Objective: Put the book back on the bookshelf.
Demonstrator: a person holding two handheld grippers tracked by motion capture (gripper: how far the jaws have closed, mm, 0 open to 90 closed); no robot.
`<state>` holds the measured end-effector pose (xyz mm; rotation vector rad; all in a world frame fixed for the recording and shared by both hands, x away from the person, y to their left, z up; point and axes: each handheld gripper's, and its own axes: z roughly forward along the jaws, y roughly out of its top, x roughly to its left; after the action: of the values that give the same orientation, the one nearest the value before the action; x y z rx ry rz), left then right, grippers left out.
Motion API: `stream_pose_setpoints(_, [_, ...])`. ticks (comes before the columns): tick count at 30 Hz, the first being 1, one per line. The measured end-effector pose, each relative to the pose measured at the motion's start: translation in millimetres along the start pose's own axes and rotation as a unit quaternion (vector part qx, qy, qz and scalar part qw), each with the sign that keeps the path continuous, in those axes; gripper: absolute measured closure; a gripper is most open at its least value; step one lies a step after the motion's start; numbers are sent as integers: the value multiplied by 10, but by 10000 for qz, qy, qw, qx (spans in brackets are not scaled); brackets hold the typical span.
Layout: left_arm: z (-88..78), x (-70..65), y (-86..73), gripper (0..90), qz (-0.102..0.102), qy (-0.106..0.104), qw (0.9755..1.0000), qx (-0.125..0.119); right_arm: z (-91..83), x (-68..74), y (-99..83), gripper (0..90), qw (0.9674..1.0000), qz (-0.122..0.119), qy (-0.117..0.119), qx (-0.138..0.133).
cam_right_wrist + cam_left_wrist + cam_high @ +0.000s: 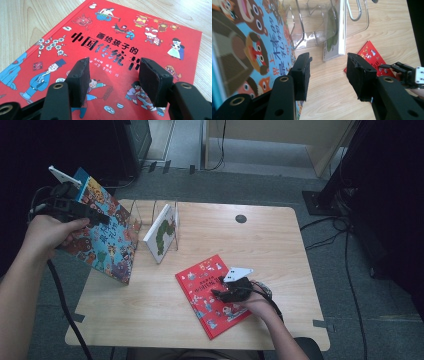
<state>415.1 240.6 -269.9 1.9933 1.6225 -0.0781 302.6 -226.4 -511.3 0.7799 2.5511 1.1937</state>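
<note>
High view: I am watching the left gripper lingering beside the blue book, which is leaning by the clear rack; the white book is sitting in the rack.
Left gripper view: its fingers are standing apart, gripping nothing, beside the blue book.
Right gripper view: the right gripper is hovering with fingers apart over the red book, lying flat on the bench well apart from the rack.
Progress: I am judging one book racked, two left.

We see the counter evenly lit from above, with dark, murky corners around it. Close up, glare streaks the clear book rack, the red book stays sharp, and the nearest cover blurs.
</note>
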Motion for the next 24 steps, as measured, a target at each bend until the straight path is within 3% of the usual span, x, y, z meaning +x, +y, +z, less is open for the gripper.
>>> stream_pose_setpoints(5, [98,-41,-139,545,27,-105,9999,-20,3,-20,2,413,10000,-7,-13,-9])
stream_pose_setpoints(8, [173,-86,-219,538,96,-57,9999,-6,6,-28,4,414,10000,-12,-20,-17])
stream_pose_setpoints(11, [268,-120,-303,541,61,-229,9997,-4,7,-31,5,414,10000,-6,-15,-17])
stream_pose_setpoints(24, [680,-372,-637,536,398,-465,9981,-24,5,-44,3,432,10000,10,-26,-24])
